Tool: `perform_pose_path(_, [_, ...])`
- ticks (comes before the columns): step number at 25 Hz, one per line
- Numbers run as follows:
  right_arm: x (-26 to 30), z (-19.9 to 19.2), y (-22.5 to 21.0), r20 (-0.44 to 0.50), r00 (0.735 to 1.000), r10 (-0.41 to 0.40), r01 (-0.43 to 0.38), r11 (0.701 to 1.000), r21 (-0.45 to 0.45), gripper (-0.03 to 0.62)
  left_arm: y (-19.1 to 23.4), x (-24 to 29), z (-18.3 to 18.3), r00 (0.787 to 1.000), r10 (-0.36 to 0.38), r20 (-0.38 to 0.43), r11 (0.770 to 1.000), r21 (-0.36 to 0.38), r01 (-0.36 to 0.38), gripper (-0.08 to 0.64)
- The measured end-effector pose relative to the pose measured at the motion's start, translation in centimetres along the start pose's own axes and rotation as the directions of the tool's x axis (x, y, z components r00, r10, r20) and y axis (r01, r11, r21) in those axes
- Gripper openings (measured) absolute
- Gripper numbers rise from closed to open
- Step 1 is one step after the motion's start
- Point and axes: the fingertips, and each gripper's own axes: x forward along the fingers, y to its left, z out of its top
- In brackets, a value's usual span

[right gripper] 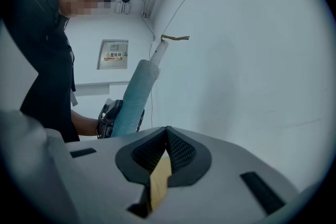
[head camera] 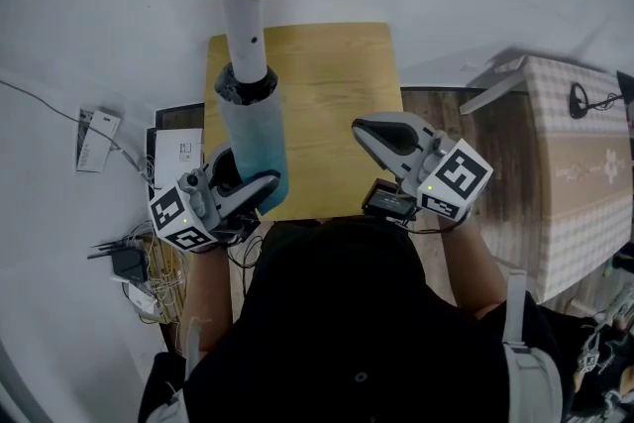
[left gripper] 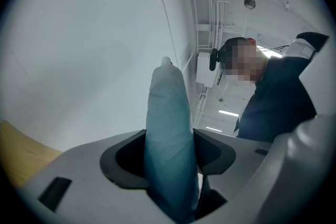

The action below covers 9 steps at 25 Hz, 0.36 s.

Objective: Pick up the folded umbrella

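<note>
I judge the pick-up is all but made. My left gripper (head camera: 250, 191) is clamped on the lower part of the folded umbrella (head camera: 250, 129), pads pressing its teal sleeve from both sides, the jaws kept wide by its bulk. The umbrella stands nearly upright over the left edge of the tabletop (head camera: 337, 84), white end uppermost. Whether its bottom end is clear of the wood I can't tell from here. The next move calls for a straight lift and a firm squeeze. My right gripper (head camera: 369, 132) is closed on nothing, over the tabletop's right edge.
</note>
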Motion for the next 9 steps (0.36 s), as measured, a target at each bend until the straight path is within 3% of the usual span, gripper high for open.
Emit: perform_pose_path(9, [0.74, -0.34, -0.30, -0.019, 1.000, 0.001, -0.001, 1.000, -0.010, 0.017, 0.75, -0.44, -0.20, 1.000, 0.017, -0.015, 1.000, -0.001, -0.017, 0.268])
